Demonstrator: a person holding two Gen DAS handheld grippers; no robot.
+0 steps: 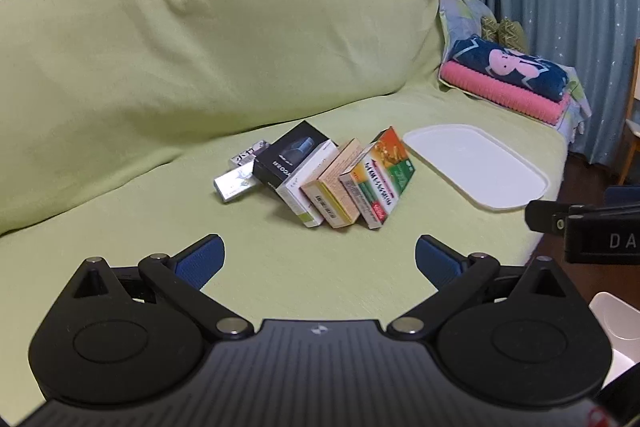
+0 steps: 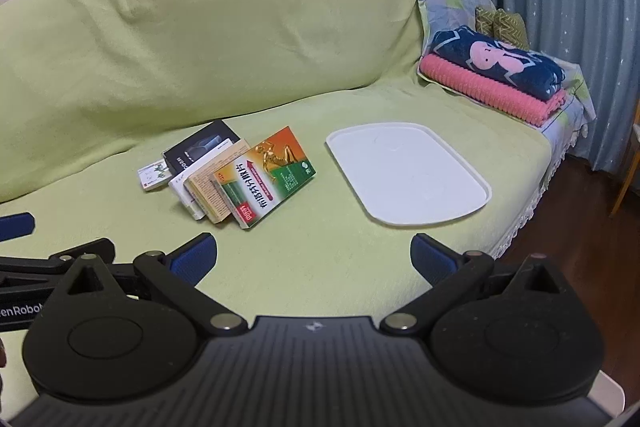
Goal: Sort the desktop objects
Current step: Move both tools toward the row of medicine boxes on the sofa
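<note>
Leaning boxes [image 2: 240, 175] beside white tray [image 2: 408, 175]

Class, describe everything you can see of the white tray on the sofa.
The white tray is a shallow rounded rectangle with a low raised rim; it looks like smooth plastic. It lies flat on the green sofa cover with nothing in it. It sits to the right of the leaning row of boxes, apart from them, and short of the folded towels. Neither gripper touches it.
</note>
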